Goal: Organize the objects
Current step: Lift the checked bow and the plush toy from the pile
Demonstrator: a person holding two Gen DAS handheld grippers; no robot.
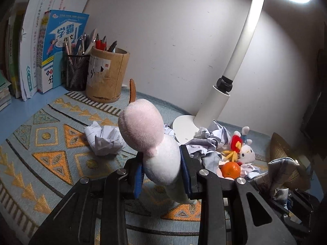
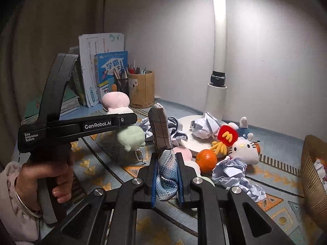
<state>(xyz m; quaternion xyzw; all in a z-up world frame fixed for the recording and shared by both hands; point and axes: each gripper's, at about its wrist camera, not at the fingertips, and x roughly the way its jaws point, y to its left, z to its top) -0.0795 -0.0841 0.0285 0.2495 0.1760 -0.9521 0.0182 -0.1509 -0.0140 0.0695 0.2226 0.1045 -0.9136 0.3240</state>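
My left gripper [image 1: 161,169] is shut on a plush toy [image 1: 143,126] with a pink head and a white body, held a little above the patterned mat. In the right wrist view the same left gripper [image 2: 126,121] is in a person's hand [image 2: 55,175], and the toy's pink top [image 2: 115,100] and pale green lower part [image 2: 130,136] stick out on either side of it. My right gripper [image 2: 166,175] is shut on a grey and blue plaid cloth toy [image 2: 160,128] that stands up between the pads. That plaid cloth [image 1: 284,169] also shows at the right of the left wrist view.
On the mat [image 1: 51,143] lie crumpled paper balls [image 1: 104,140] [image 2: 235,173], an orange [image 2: 206,160], a Hello Kitty plush [image 2: 243,149] and a white lamp base [image 2: 188,126]. At the back stand a bamboo pen pot [image 1: 107,75], a mesh pen cup [image 1: 76,71] and books [image 1: 61,47]. A woven basket [image 2: 312,175] is at the right.
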